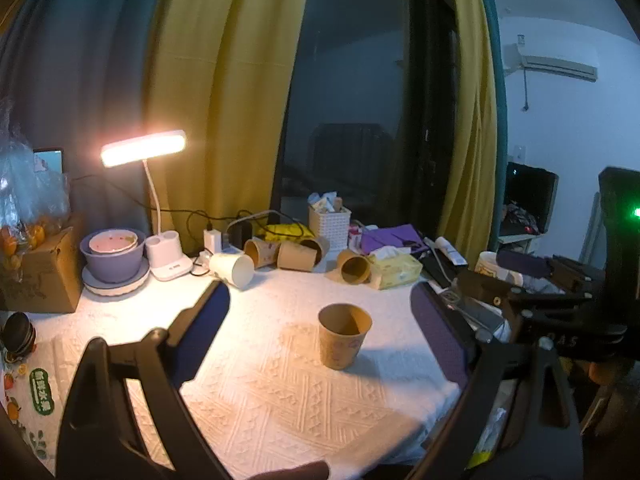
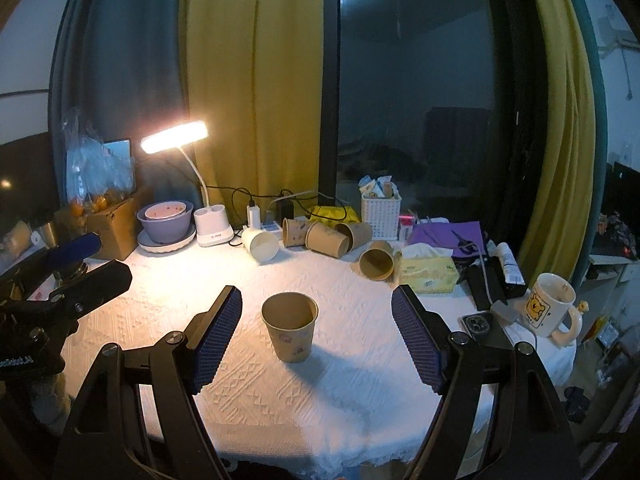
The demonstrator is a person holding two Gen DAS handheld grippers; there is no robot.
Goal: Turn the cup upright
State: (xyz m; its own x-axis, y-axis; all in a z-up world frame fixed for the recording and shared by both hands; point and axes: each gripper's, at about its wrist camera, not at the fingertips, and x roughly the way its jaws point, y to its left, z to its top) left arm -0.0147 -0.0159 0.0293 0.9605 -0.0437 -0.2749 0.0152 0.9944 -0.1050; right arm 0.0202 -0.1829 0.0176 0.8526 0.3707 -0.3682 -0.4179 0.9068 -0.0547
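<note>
A brown paper cup (image 1: pixel 344 335) stands upright, mouth up, on the white patterned tablecloth (image 1: pixel 260 392); it also shows in the right wrist view (image 2: pixel 289 330). My left gripper (image 1: pixel 320 300) is open and empty, its blue-padded fingers apart on either side of the cup, a little short of it. My right gripper (image 2: pixel 316 300) is open and empty too, pads wide apart, the cup between and just beyond them. Each gripper shows at the edge of the other's view, the right one (image 1: pixel 532 288) and the left one (image 2: pixel 68 264).
Several brown paper cups (image 1: pixel 296 254) and a white cup (image 1: pixel 234 268) lie on their sides at the back. A lit desk lamp (image 1: pixel 144 148), stacked bowls (image 1: pixel 114 254), a cardboard box (image 1: pixel 40 276), a white basket (image 1: pixel 330 222), a tissue pack (image 1: pixel 396 266), a phone (image 2: pixel 478 324) and a bear mug (image 2: pixel 550 310) surround the cloth.
</note>
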